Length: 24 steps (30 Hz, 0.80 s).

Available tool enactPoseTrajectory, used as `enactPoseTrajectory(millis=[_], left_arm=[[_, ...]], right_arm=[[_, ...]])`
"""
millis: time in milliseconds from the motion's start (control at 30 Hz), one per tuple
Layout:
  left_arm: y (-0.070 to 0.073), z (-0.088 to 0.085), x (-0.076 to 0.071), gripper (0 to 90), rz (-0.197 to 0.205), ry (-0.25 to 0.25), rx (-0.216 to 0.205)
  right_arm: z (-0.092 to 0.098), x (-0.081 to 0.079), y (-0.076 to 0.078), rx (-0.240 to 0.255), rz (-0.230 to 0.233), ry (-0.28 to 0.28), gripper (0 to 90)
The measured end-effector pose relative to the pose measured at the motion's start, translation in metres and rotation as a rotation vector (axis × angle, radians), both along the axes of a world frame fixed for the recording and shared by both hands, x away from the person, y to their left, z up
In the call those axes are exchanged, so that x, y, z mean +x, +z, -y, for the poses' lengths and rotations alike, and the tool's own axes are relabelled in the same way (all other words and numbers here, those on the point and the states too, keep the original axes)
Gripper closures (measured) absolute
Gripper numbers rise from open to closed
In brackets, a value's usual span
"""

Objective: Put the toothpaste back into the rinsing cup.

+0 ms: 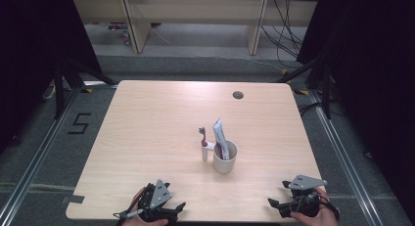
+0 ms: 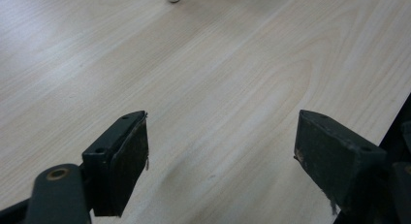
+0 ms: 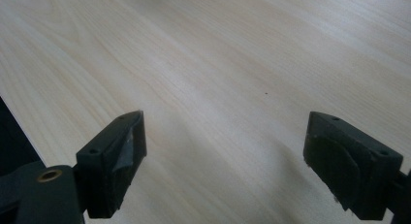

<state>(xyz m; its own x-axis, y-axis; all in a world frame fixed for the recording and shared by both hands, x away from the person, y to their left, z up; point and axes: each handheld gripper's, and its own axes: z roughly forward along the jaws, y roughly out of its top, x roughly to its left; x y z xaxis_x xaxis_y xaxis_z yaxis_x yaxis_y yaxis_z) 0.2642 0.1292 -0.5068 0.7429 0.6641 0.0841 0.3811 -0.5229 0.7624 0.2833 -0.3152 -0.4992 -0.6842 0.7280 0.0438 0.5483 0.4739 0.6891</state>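
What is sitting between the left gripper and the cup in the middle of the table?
Nothing visible. Bare tabletop lies between the left gripper and the cup. The toothbrush stands beside the cup's left side, close to that path but not across it.

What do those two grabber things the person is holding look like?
Each is a black hand-held tool. The left gripper and the right gripper both carry a grey three-cornered plate on top. Up close, each has two chunky black jaws with flat dark pads and small screw holes. A thin cable trails from the left one.
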Motion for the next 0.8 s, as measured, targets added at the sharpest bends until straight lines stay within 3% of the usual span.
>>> enactPoseTrajectory(millis=[200,267,300,333,367,400,467,567,600,700,800], left_arm=[[-0.0002,0.0,0.0002,17.3,-0.009,0.004,-0.011],[-0.0016,0.0011,0.0005,16.7,-0.002,0.017,-0.032],[-0.0018,0.0012,0.0005,16.5,-0.005,0.019,-0.037],[-0.0025,0.002,0.0003,16.1,-0.01,0.026,-0.05],[-0.0014,0.0,0.0012,16.0,-0.008,0.012,-0.018],[-0.0028,0.0019,0.0007,16.0,-0.012,0.027,-0.053],[-0.0028,0.0019,0.0006,16.0,-0.014,0.028,-0.054],[-0.0022,0.0005,0.0015,16.0,-0.006,0.023,-0.027],[-0.0022,0.0001,0.0014,16.0,-0.008,0.019,-0.015],[-0.002,-0.0002,0.0014,16.0,-0.011,0.017,-0.009],[-0.0022,-0.0007,0.0019,16.0,-0.01,0.016,-0.002]], right_arm=[[0.0012,-0.0021,-0.0005,-0.014,-0.014,-0.003,16.4],[0.0018,-0.002,-0.0008,-0.011,-0.009,0.003,16.3],[0.0006,-0.0043,-0.0006,-0.001,-0.029,-0.021,16.3],[0.0018,-0.0029,-0.001,-0.009,-0.005,-0.005,16.3],[0.002,-0.0031,-0.0018,-0.009,-0.003,-0.002,16.3],[0.0015,-0.005,-0.0013,-0.005,-0.025,-0.021,16.3],[0.002,-0.0045,-0.0016,-0.009,-0.012,-0.01,16.3],[0.0029,-0.0046,-0.001,-0.014,-0.015,-0.011,16.3],[0.0043,-0.0036,-0.0012,-0.023,0.007,-0.005,16.3],[0.0042,-0.0052,-0.0004,-0.013,-0.016,-0.019,16.3],[0.0062,-0.0028,-0.0015,-0.019,0.01,-0.001,16.3]])
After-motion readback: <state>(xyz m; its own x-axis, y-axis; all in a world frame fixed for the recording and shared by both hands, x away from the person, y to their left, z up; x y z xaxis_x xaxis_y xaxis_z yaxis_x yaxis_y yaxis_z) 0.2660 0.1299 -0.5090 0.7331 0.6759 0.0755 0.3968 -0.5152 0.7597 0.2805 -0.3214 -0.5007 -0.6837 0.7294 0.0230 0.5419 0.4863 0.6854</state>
